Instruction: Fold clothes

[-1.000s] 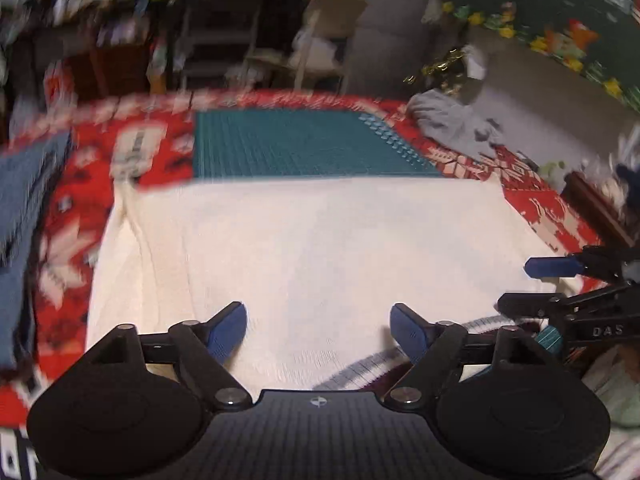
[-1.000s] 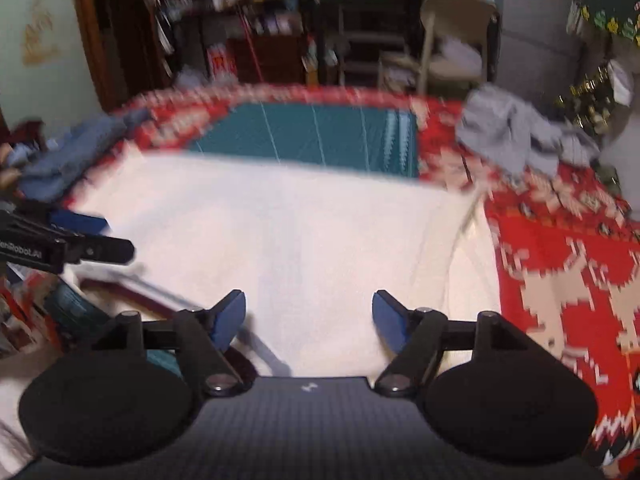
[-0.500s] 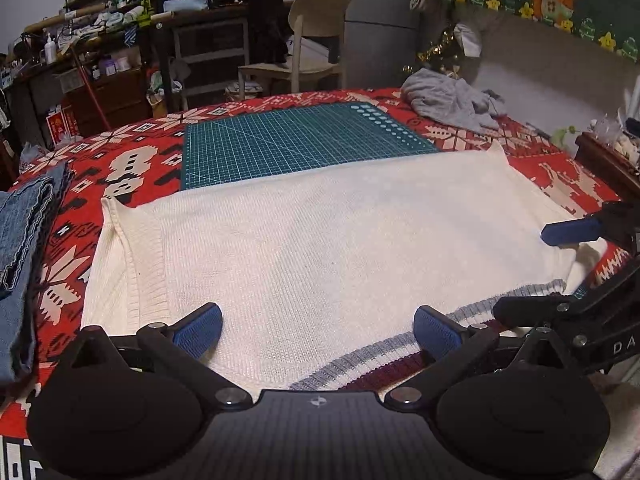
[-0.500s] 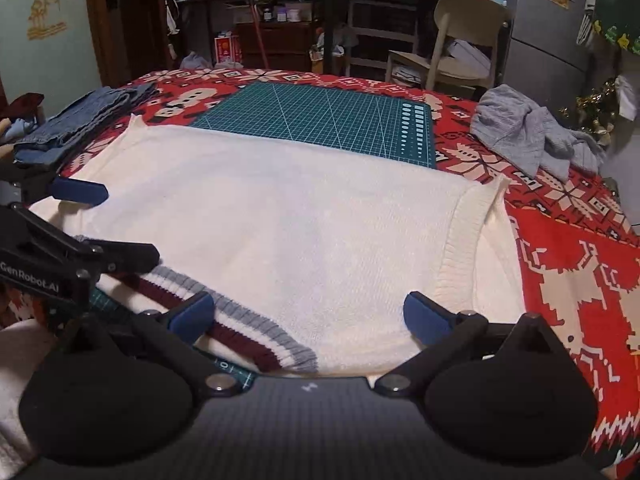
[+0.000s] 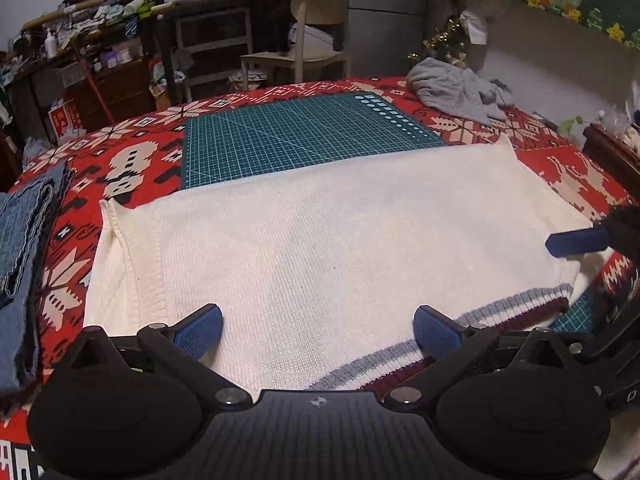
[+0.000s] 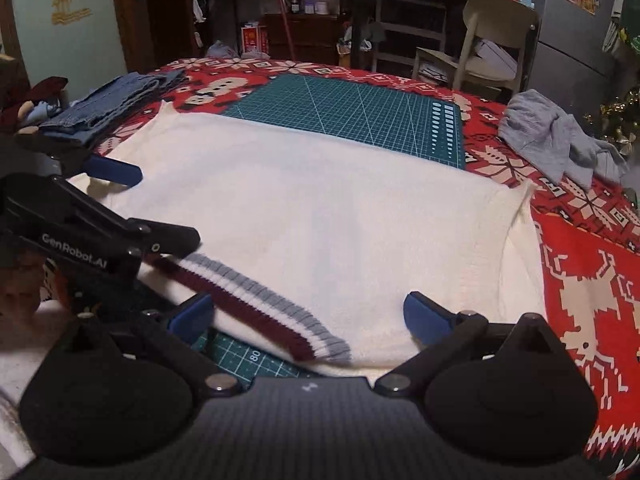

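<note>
While both cameras look across the same cream sweater (image 5: 340,248) lying flat on the red patterned tablecloth (image 6: 592,280), the left gripper (image 5: 318,326) and the right gripper (image 6: 306,314) each sit at its near hem with fingers spread wide, clamping nothing. The right wrist view alone shows the striped maroon-and-grey band (image 6: 256,304) ending over a green mat corner, while the left view shows it running off rightward. Farther back lie the cutting mat (image 5: 304,136), folded blue denim (image 6: 112,100) at left, and a crumpled grey garment (image 5: 456,90) at right.
</note>
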### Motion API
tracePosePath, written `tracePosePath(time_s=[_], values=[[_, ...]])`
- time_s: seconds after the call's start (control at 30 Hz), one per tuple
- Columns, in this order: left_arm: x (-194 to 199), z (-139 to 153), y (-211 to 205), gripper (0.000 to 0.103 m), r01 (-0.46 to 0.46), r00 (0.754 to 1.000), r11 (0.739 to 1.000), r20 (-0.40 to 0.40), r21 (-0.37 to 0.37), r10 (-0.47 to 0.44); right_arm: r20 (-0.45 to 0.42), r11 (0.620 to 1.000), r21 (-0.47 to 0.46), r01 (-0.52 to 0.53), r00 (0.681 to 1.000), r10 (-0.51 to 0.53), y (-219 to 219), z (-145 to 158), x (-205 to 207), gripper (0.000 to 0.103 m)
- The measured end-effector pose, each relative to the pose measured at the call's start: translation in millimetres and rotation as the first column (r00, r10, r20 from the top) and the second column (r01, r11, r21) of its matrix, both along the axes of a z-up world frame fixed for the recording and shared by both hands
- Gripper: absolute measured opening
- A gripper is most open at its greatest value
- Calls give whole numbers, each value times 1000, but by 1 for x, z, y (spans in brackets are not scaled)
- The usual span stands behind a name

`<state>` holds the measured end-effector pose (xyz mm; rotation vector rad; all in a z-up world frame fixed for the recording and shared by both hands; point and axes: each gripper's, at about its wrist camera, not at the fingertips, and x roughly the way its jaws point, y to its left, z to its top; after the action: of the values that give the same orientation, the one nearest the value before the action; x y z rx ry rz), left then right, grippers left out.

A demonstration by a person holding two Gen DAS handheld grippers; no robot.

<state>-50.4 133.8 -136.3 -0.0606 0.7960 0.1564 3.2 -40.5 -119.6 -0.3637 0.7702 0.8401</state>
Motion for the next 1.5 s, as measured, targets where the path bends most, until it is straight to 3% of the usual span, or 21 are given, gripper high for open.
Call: tracePosePath(time_s=[0.17,0.23,0.33,0.47,0.57,0.67,0.83,0.93,1.13,1.23,1.33,1.5], values=[[8,5,1,101,-17,999,1000,-43,-2,17,-1,999,-43,0,1000,0,7,6,2,102],[5,14,0,96,-32,999,999,-11,12,32,17,1000,-30,8,1000,-7,6,14,3,102],[-4,34,-1,98,-10,997,1000,70,-20,11,45,1000,-9,19,999,-19,5,26,5,102],[4,41,0,100,-8,994,998,107,-65,15,79,999,13,42,996,-43,8,39,10,102],[21,32,9,100,-61,993,996,98,-59,67,91,997,2,73,993,-73,27,35,25,102],[35,23,28,99,-123,989,984,63,-129,132,93,994,-10,110,990,-109,47,25,41,102],[34,15,37,99,-123,991,975,30,-186,131,45,985,-52,167,985,-165,61,3,59,102],[25,10,34,99,-104,994,981,19,-166,109,67,984,-56,170,984,-166,54,-1,50,102],[2,6,13,99,-55,998,998,-1,17,55,74,982,-72,175,983,-170,28,1,25,102],[-8,5,4,100,-29,1000,997,-7,70,30,79,983,-77,168,984,-162,16,2,12,102],[-15,5,2,100,-22,1000,996,-4,83,23,89,984,-83,158,985,-150,6,4,3,102],[-26,11,8,100,-51,999,998,-2,44,51,118,983,-93,157,982,-145,1,9,-5,102]])
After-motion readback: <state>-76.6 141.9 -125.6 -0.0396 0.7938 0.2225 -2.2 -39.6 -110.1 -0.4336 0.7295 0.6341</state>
